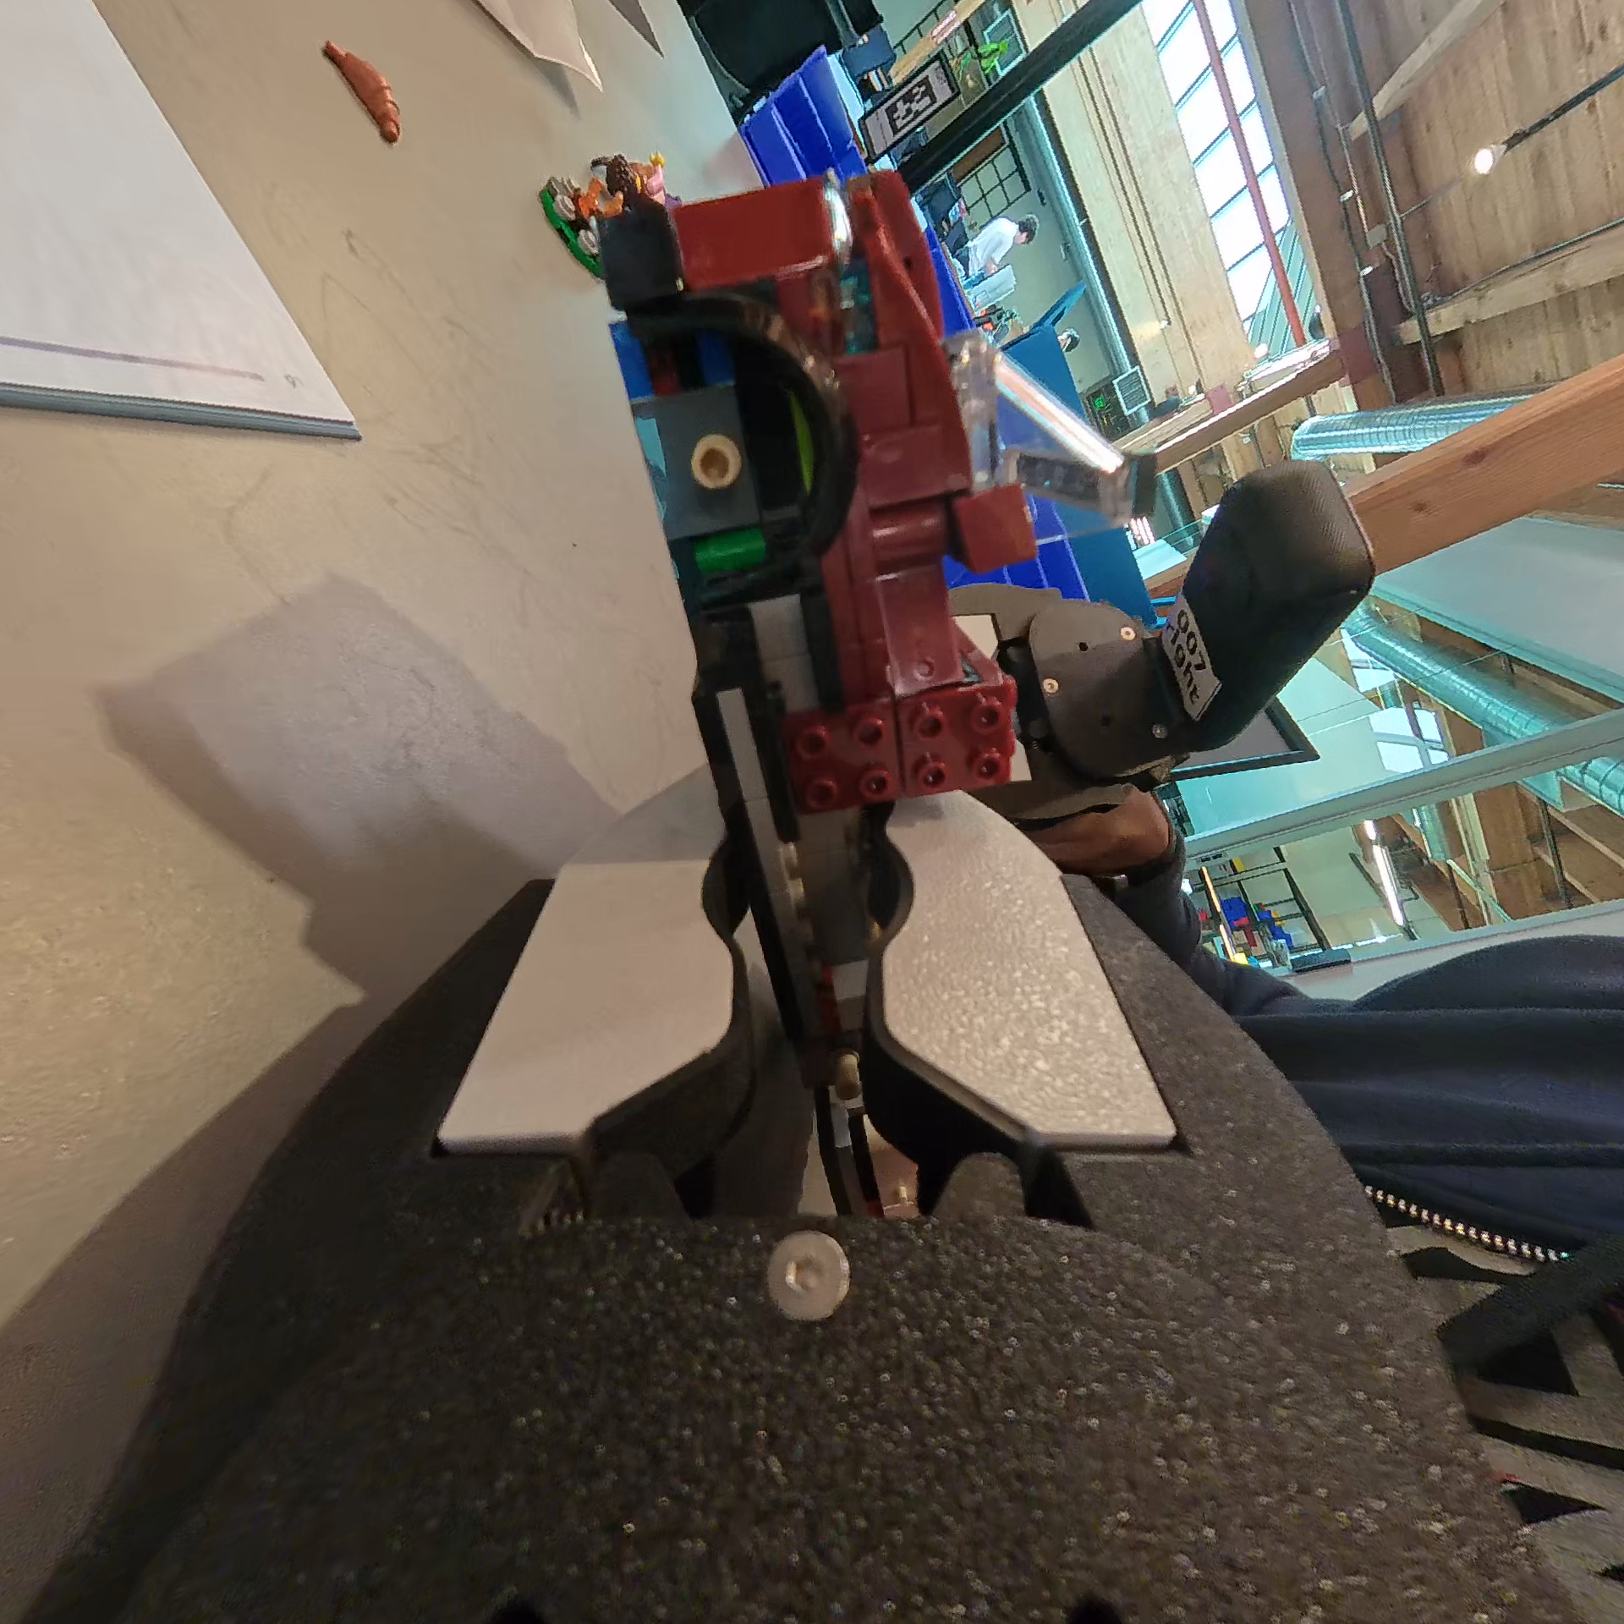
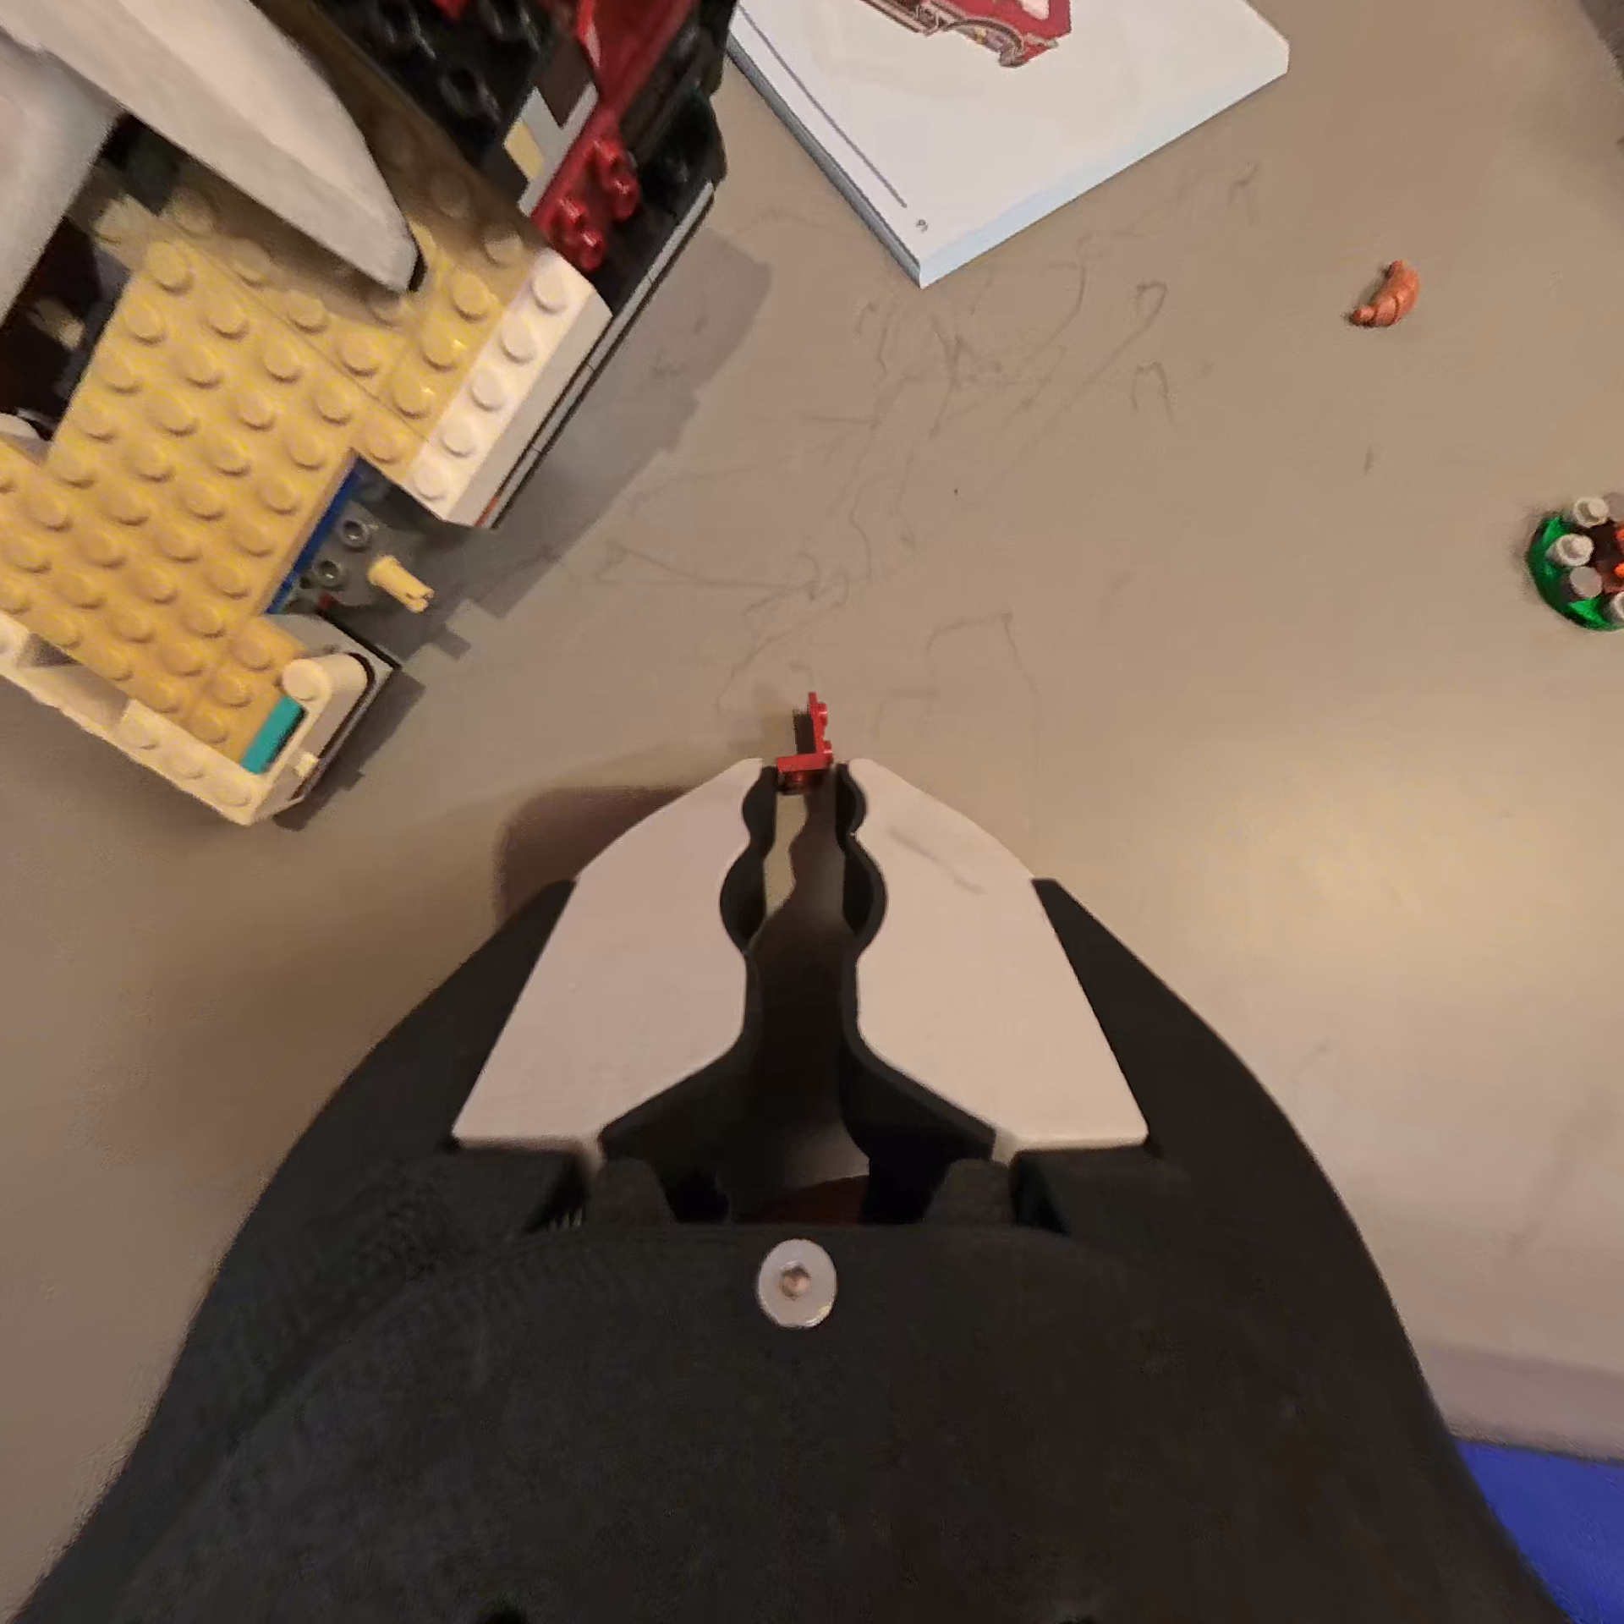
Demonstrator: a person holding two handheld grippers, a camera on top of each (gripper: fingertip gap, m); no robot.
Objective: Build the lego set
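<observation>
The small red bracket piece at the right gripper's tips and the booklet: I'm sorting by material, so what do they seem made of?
Small red bracket piece: looks like moulded hard plastic, glossy, with round studs and crisp edges. Booklet: apparently paper, thin stacked page edges, smooth pale cover with a printed picture; its finish is hard to judge.

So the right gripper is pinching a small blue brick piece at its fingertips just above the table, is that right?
Not quite: the piece is red, not blue. The right wrist view shows the right gripper pinching a small red brick piece at its fingertips just above the table.
</observation>
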